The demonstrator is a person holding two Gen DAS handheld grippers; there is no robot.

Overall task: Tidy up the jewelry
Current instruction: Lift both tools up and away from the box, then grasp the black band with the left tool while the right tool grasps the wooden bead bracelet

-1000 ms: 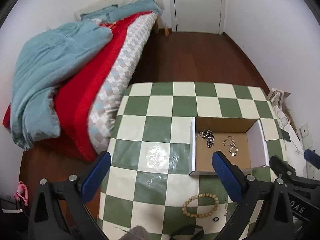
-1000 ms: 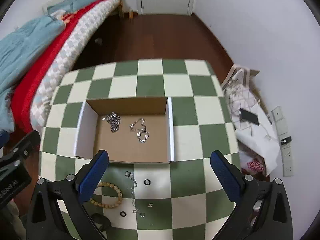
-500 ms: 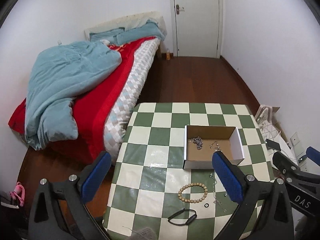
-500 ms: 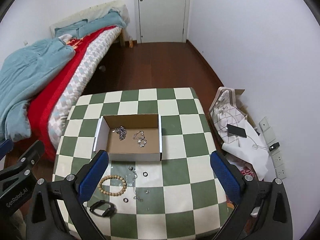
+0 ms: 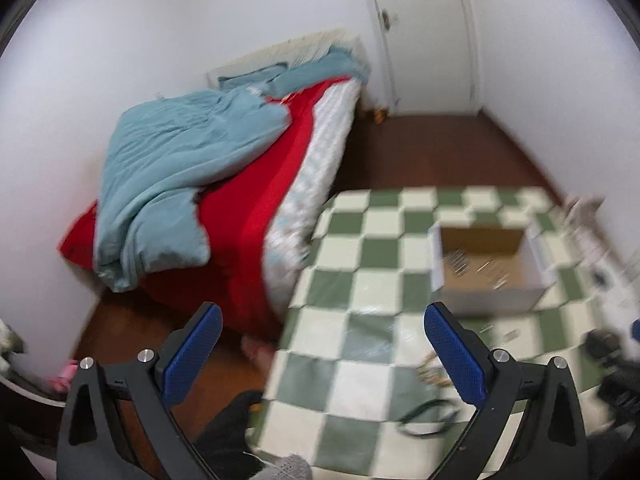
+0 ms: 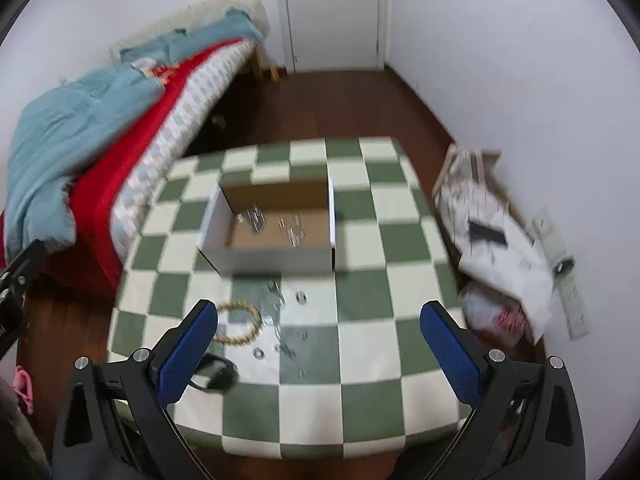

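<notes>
An open cardboard box [image 6: 276, 258] with white flaps stands on the green-and-white checkered table [image 6: 360, 292]; silver chains [image 6: 256, 216] lie inside it. In front of it lie a wooden bead bracelet [image 6: 240, 326], a black band [image 6: 214, 374], small rings [image 6: 301, 297] and a thin chain. My right gripper [image 6: 318, 348] is open and empty, high above the table's near edge. My left gripper [image 5: 322, 356] is open and empty, above the table's left edge; the box [image 5: 486, 268] is blurred to its right.
A bed [image 5: 224, 184] with a red cover and a blue blanket stands left of the table. A white door [image 6: 332, 16] is at the back. Bags and papers [image 6: 492, 240] lie on the floor at the right wall.
Both grippers have pulled back and up from the table, then swung left; the box and jewelry look smaller and the current frames are motion-blurred. The jewelry has not moved.
</notes>
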